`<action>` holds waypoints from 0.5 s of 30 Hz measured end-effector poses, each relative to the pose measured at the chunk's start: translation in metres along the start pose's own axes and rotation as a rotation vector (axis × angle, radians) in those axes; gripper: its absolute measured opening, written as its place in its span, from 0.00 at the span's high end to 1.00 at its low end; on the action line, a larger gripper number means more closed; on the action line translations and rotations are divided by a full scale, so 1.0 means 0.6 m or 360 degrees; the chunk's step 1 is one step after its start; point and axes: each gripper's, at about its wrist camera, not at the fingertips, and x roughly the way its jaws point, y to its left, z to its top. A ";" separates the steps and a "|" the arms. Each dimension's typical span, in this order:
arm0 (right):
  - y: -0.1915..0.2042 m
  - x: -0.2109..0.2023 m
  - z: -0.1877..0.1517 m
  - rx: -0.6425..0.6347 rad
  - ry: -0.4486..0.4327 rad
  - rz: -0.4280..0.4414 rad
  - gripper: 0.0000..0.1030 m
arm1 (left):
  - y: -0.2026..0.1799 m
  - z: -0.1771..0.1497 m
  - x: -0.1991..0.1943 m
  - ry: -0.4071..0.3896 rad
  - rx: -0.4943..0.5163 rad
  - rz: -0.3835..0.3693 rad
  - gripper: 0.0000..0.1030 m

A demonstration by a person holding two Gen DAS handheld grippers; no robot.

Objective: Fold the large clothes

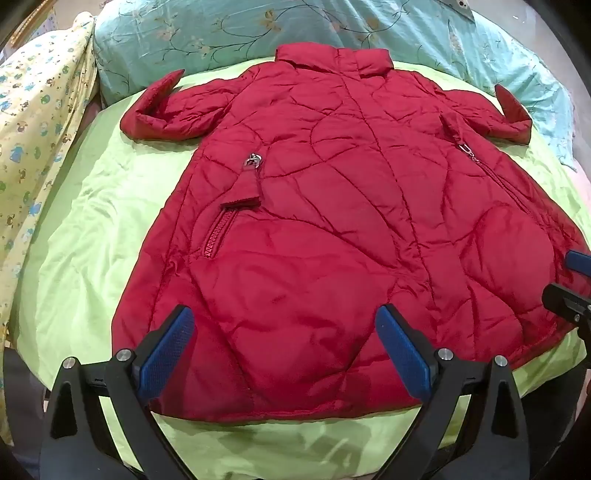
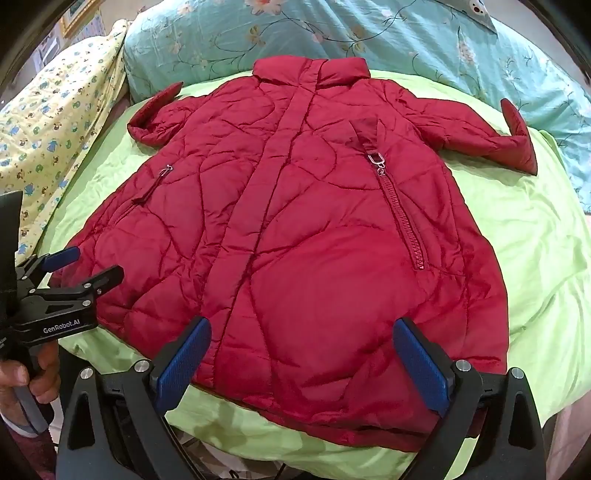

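Note:
A large red quilted coat [image 1: 332,206] lies spread flat, front up, on a light green sheet [image 1: 85,236], collar away from me, both sleeves out to the sides. It also shows in the right wrist view [image 2: 303,229]. My left gripper [image 1: 286,325] is open and empty, hovering over the coat's hem. My right gripper [image 2: 303,339] is open and empty over the hem, right of the centre placket. The left gripper also shows at the left of the right wrist view [image 2: 88,264], open, at the coat's left edge. The right gripper's tip [image 1: 569,280] shows at the left wrist view's right edge.
A teal floral quilt [image 1: 258,33] lies bunched behind the collar. A yellow patterned blanket [image 1: 33,122] lies along the left side. Both pocket zippers [image 2: 402,221] carry metal pulls. The green sheet's front edge [image 2: 258,432] is just below the hem.

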 end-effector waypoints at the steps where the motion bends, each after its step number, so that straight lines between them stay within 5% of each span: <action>1: 0.000 0.000 0.002 0.0001 0.0000 0.0003 0.03 | 0.000 0.000 0.000 0.0000 -0.0001 0.0002 0.03; 15: 0.006 0.000 0.005 0.0014 -0.0007 0.0005 0.03 | 0.005 -0.002 0.009 -0.0006 -0.0003 -0.0006 0.03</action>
